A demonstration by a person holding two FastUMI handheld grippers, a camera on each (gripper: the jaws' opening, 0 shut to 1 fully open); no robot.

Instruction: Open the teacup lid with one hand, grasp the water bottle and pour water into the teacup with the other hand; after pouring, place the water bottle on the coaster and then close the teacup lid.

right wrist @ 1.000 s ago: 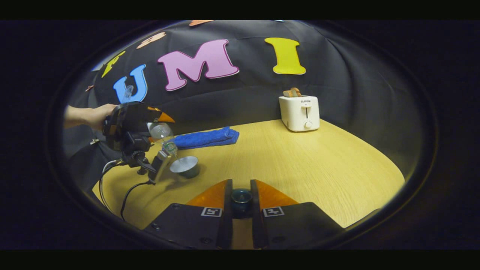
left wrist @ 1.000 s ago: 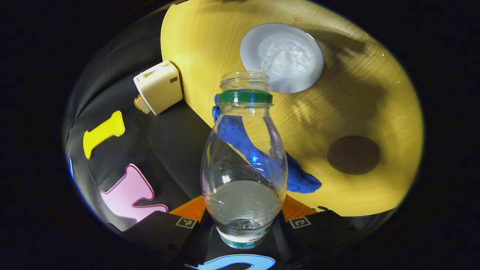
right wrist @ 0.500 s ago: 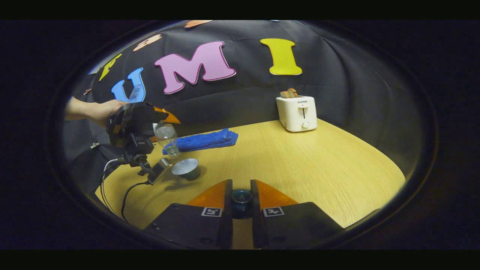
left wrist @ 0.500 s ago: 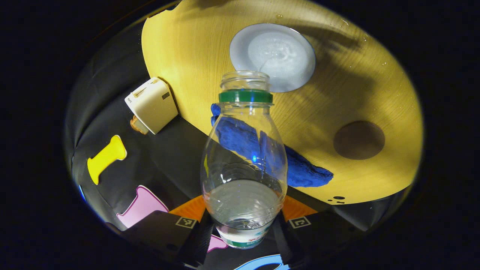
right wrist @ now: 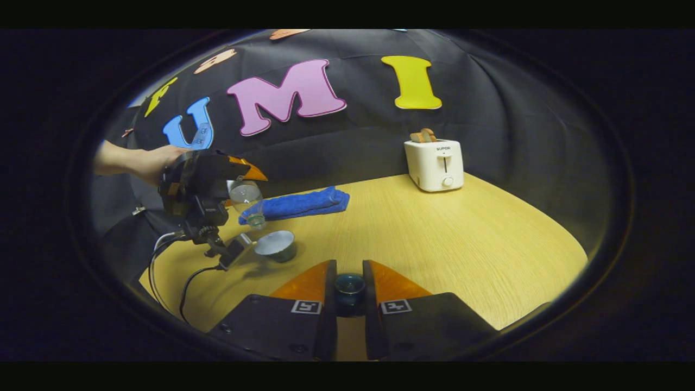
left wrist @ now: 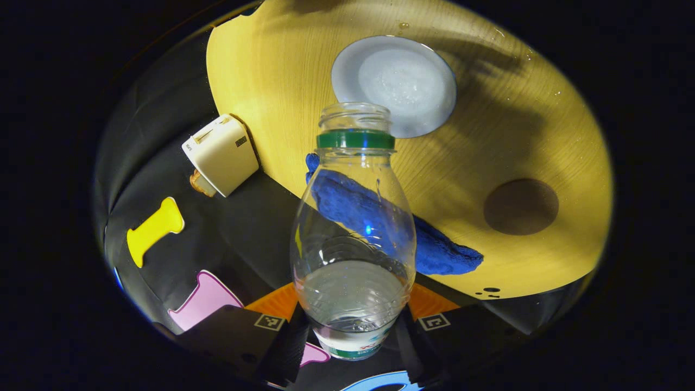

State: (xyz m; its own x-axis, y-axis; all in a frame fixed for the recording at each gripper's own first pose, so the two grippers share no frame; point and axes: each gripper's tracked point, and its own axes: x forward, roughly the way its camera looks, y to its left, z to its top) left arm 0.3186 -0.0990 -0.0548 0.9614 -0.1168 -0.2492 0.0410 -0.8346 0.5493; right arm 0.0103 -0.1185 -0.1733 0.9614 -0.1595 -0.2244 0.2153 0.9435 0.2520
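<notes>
Tilted water bottle (left wrist: 354,228) (uncapped) above open, filled teacup (left wrist: 393,84).

A white toaster (right wrist: 435,164) and a folded blue towel (right wrist: 304,203) sit on the wooden table (right wrist: 434,233).

Right gripper (right wrist: 349,290) clamps the dark teacup lid (right wrist: 349,284) above the wooden table (right wrist: 434,239); farther left, another gripper (right wrist: 239,182) (hand-held) tilts a water bottle (right wrist: 247,198) over the teacup (right wrist: 277,245).

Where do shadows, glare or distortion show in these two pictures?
Left gripper view: broad shadows cross the table beside the teacup; highlights glint on the water bottle. Right gripper view: fisheye bends the table edge; the toaster looks sharp.
</notes>
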